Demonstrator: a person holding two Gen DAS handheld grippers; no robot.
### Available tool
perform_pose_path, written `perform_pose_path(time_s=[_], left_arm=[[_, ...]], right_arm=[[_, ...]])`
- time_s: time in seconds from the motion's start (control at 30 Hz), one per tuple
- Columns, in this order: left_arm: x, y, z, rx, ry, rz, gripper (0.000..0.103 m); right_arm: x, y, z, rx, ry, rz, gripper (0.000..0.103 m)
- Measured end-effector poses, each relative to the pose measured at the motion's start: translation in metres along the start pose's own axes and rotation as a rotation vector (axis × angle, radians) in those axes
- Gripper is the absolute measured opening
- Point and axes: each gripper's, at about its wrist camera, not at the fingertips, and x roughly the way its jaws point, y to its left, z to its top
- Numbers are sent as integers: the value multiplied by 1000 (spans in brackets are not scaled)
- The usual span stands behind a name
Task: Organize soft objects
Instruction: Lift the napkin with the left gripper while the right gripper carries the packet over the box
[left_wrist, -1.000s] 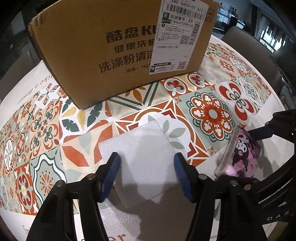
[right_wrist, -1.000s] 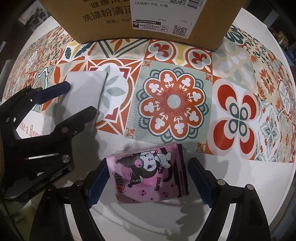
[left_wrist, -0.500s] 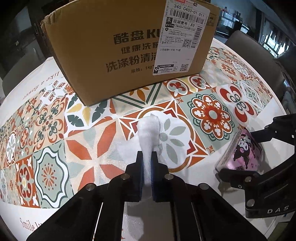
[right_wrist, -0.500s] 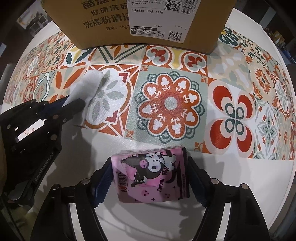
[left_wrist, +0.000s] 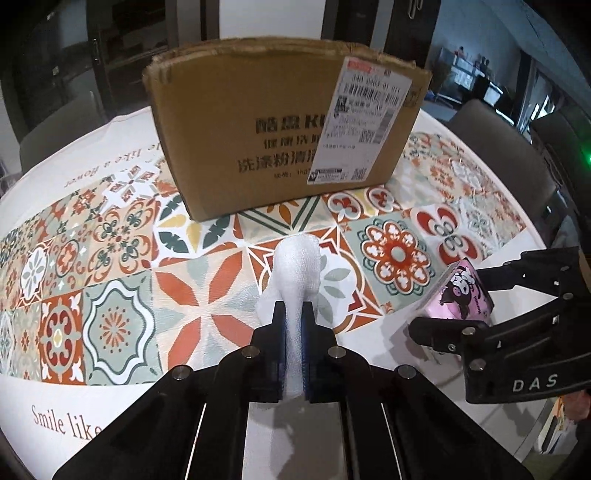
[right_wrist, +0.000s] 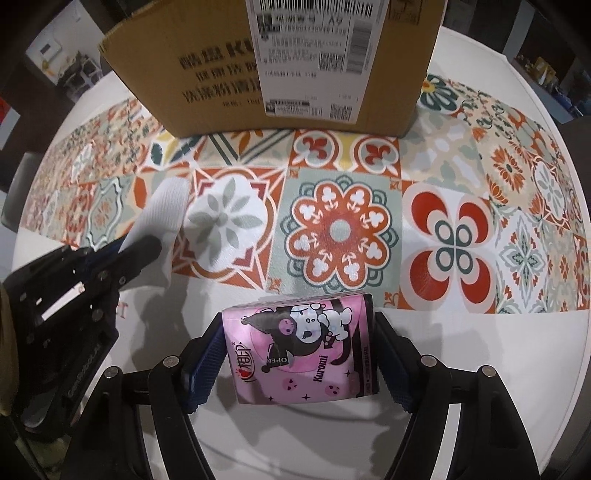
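Note:
My left gripper (left_wrist: 293, 317) is shut on a white foam sheet (left_wrist: 297, 275), which is pinched into a fold and lifted off the patterned tablecloth; it also shows in the right wrist view (right_wrist: 162, 214). My right gripper (right_wrist: 299, 347) is shut on a pink Kuromi tissue pack (right_wrist: 301, 349), held between the blue pads just above the table; the pack also shows in the left wrist view (left_wrist: 465, 295). A brown cardboard box (left_wrist: 288, 125) with a white shipping label stands beyond both; its inside is hidden.
The round table (right_wrist: 480, 369) has a white border around a tiled orange and green print. Chairs (left_wrist: 498, 147) stand behind the table at the right. The left gripper's black body (right_wrist: 62, 314) sits close to the left of the right gripper.
My left gripper closed on the flat foam sheet and raised it, folded. My right gripper closed on the tissue pack and lifted it. Both views now sit higher and farther from the box.

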Motion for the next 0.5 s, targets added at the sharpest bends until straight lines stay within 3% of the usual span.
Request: perform_pose_path(time_s=[0.5], left_arm=[[-57,-11,15,-16,-142,37,9]], right_arm=[[-59,1,1,-6,-179,6,76]])
